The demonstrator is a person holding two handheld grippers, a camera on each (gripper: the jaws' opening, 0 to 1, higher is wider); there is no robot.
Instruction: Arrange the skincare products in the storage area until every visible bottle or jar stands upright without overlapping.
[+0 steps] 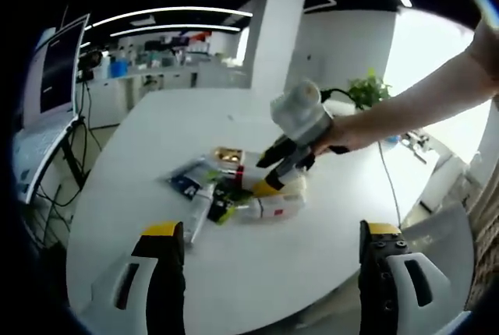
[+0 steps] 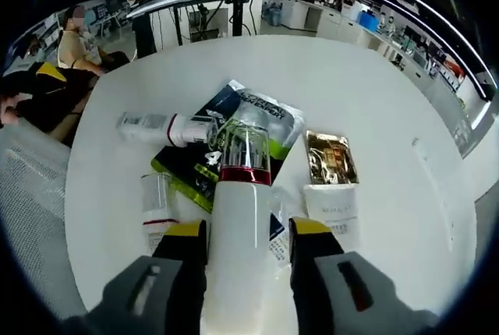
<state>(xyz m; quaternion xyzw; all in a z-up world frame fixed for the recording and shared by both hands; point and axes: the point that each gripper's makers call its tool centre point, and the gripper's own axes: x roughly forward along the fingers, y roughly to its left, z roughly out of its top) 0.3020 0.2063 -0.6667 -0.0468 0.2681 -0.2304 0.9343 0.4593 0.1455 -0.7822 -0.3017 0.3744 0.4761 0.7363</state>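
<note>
One round white table [image 1: 156, 163] carried everything, with the skincare products lying in a loose heap near its middle.

In the right gripper view, about six products could be counted. Largest was a flat dark and silver pouch [image 2: 261, 113] lying at the far side of the heap, with a green and black packet [image 2: 187, 167] overlapping it on the near left. One white bottle [image 2: 238, 226] with a red band and clear cap lay along the middle of the view, its cap over the pouch. One white tube [image 2: 160, 127] lay on its side at the left, touching the pouch. One white sachet with a gold top [image 2: 331, 175] lay flat to the right, just beside the bottle. One small clear jar [image 2: 158, 204] sat at the near left. None stood clearly upright.

The right gripper [image 2: 248, 238] had its two yellow-tipped jaws on either side of the bottle's body, pressed against it, so it gripped the bottle. In the left gripper view this gripper [image 1: 269, 179] reached down to the heap, held by a hand [image 1: 343, 132].

The left gripper [image 1: 269, 234] hung over the near table, well apart from the heap, its two jaws spread wide with nothing between them.
</note>
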